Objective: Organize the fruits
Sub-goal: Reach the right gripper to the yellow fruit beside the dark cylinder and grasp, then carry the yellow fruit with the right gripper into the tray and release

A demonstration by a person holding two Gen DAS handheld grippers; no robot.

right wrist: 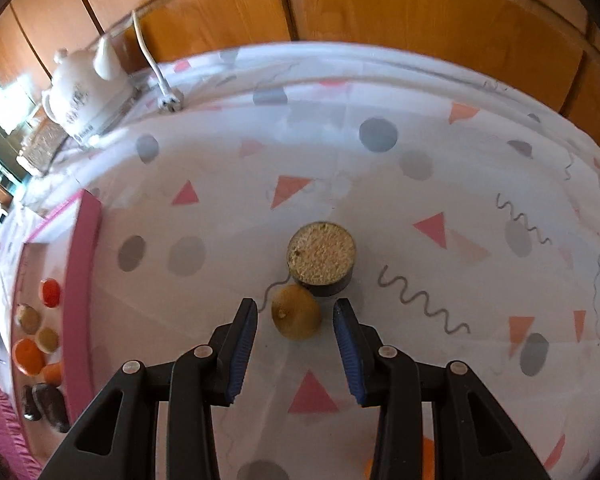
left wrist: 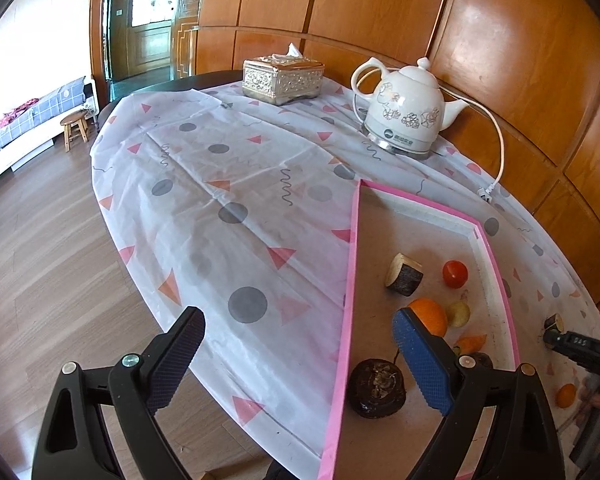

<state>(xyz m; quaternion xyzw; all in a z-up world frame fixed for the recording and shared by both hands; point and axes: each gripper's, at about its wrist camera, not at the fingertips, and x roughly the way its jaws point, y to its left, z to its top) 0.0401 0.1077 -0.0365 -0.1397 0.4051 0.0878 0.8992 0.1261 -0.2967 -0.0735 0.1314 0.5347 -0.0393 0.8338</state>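
A pink-rimmed tray (left wrist: pixel 352 264) holds an orange (left wrist: pixel 430 314), a red tomato (left wrist: pixel 455 274), a pale yellow fruit (left wrist: pixel 458 313), a carrot piece (left wrist: pixel 472 343), a wood-log piece (left wrist: pixel 404 274) and a dark round fruit (left wrist: pixel 376 388). My left gripper (left wrist: pixel 300 348) is open and empty, over the tray's left rim. In the right wrist view my right gripper (right wrist: pixel 296 320) is open, its fingertips either side of a yellow-brown fruit (right wrist: pixel 296 316) on the tablecloth, just in front of a round wood slice (right wrist: pixel 322 258). The tray (right wrist: pixel 82 280) lies at the left there.
A white kettle (left wrist: pixel 408 112) with its cord (left wrist: pixel 500 148) and a tissue box (left wrist: pixel 282 78) stand at the table's far side. A small orange (left wrist: pixel 566 396) lies on the cloth right of the tray. Wooden wall panels stand behind the table; its left edge drops to the floor.
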